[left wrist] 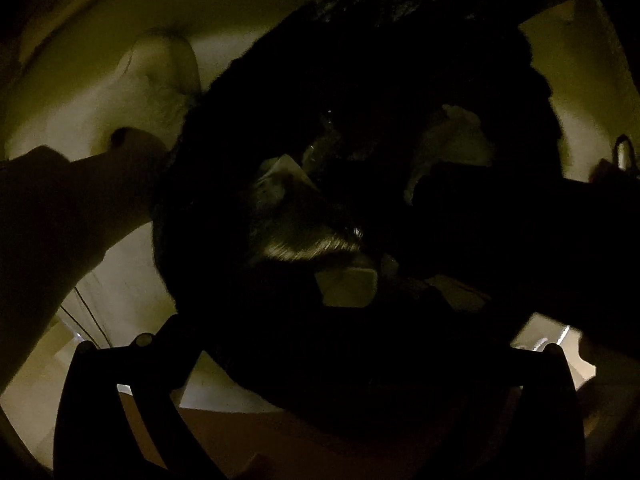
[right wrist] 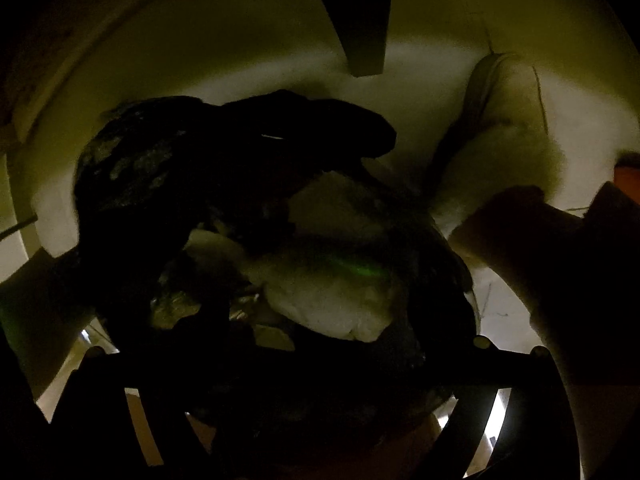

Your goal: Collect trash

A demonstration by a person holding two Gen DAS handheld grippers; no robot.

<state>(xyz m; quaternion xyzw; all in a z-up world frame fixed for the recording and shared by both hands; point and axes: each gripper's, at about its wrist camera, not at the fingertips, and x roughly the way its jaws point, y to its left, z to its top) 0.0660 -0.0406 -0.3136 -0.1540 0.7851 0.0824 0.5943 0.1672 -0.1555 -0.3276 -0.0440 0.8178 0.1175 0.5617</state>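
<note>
The scene is very dark. A black trash bag [left wrist: 360,60] fills the left wrist view, its mouth open over pale paper and wrapper scraps [left wrist: 348,288]. My left gripper [left wrist: 320,380] sits at the bag's near rim; its fingertips are lost in shadow. In the right wrist view the same black bag [right wrist: 160,168] holds crumpled white trash [right wrist: 328,300]. My right gripper [right wrist: 300,380] is low against the bag's near edge, its tips hidden in the dark.
A pale floor [right wrist: 240,60] surrounds the bag. A dark furniture leg [right wrist: 356,20] stands behind it. A light cloth or cushion [right wrist: 508,128] lies at the right. The person's bare arm [left wrist: 60,220] shows at the left.
</note>
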